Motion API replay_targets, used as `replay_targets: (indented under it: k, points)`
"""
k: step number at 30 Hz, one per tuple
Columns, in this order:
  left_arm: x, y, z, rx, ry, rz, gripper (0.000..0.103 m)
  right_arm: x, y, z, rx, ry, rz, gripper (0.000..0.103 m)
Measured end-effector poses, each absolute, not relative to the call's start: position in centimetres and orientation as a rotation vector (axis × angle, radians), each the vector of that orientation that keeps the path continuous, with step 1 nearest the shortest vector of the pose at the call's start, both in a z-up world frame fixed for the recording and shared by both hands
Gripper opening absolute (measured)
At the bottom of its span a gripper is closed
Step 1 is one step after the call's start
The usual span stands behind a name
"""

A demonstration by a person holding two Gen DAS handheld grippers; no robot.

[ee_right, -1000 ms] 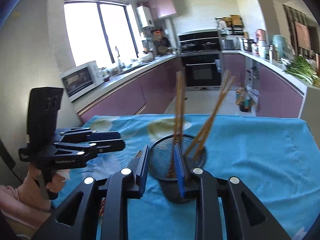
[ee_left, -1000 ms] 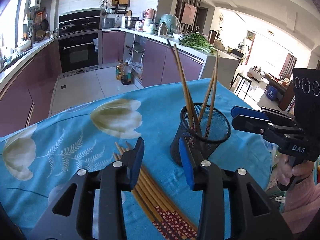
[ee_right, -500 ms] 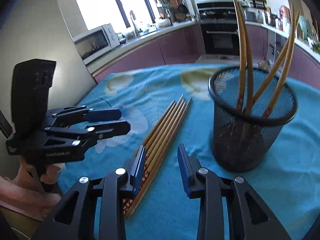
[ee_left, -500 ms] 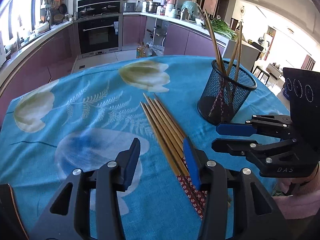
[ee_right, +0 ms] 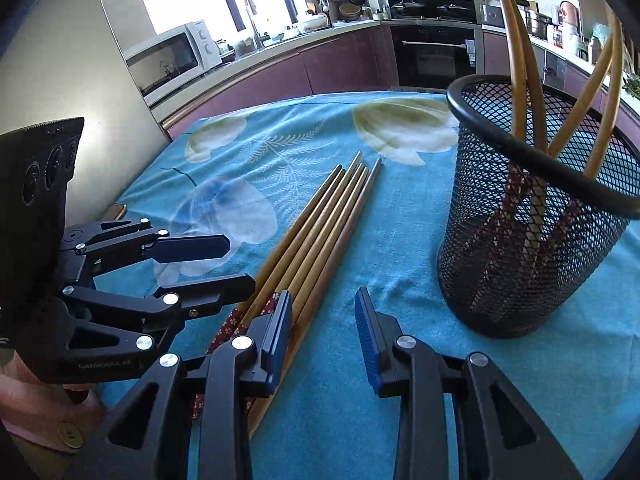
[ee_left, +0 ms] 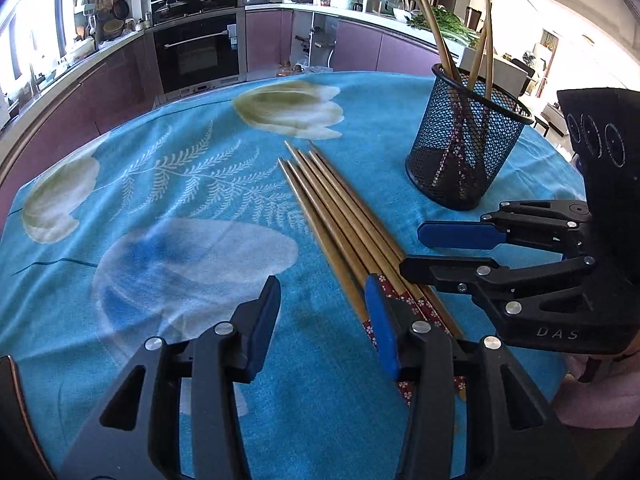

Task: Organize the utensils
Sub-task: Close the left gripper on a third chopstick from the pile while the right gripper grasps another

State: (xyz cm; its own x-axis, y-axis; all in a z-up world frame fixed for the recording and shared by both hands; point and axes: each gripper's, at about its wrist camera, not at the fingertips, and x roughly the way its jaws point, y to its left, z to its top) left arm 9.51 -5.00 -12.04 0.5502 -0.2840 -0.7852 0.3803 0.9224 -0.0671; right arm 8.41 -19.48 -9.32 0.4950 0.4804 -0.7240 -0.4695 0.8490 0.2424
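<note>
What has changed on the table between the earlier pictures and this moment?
Both grippers have come down toward the chopsticks lying on the cloth. The left gripper and the right gripper now hover low by the patterned ends, jaws apart, holding nothing; the left jaws are closing. The loose chopsticks, the mesh holder and the chopsticks standing in it stayed in place.

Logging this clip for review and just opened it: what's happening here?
A person holds a gripper in each hand over a table with a blue floral cloth, sorting chopsticks. A few already stand in the mesh cup. A loose bundle of chopsticks lies flat on the cloth beside it. The left gripper and right gripper hover low at the bundle's patterned ends with nothing between their pads; the left's jaws are closing slightly.
</note>
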Motion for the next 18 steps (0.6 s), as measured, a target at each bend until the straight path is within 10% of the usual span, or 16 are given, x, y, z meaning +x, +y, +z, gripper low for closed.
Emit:
replay_targets:
  k: [18]
  points:
    - [10.6, -5.0, -12.7, 0.114, 0.938, -0.405, 0.035, 9.1, -19.0, -9.3, -0.051, 0.89, 0.514, 0.03]
